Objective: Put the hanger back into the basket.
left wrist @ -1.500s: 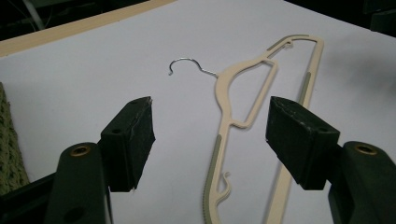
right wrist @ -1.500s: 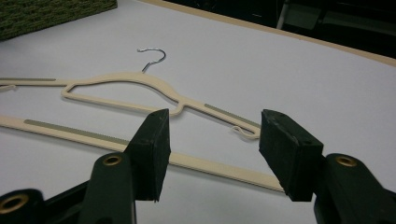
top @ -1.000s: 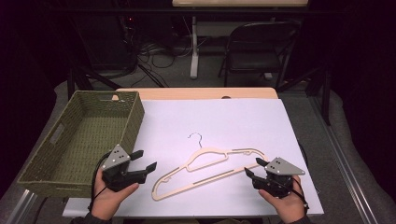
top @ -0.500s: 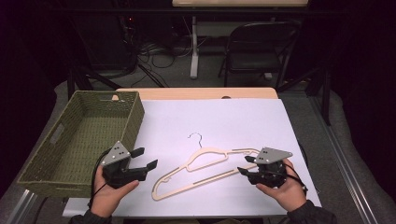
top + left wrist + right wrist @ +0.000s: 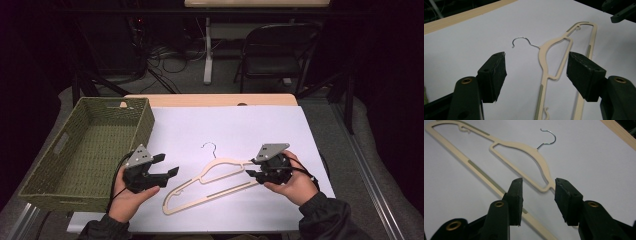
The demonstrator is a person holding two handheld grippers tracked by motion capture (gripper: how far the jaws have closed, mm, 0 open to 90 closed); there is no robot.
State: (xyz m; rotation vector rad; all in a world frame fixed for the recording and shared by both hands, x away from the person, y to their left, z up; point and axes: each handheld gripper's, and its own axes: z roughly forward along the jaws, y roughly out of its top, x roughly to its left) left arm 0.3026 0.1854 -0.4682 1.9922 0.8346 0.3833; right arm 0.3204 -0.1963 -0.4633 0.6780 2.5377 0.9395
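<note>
So we had the right gripper [image 5: 254, 171] hanging over the near right end of the cream hanger [image 5: 210, 182], jaws half spread and just been closing, with the hanger's shoulder corner sitting between them but not pinched yet as far as the right gripper view let us tell. The left gripper [image 5: 167, 167] sat near the other end, jaws wide apart with nothing in them. The hanger lay flat on the white sheet [image 5: 230, 125], wire hook [image 5: 210, 148] pointing away from us, the green woven basket [image 5: 60, 165] just off to the left. Our guess for doing this well was to get the pads square on the flat plastic arm before squeezing, since a thin flat thing could skate. Whether the right pads touched the sheet was hard to judge, and the basket's near wall hid part of its floor.
</note>
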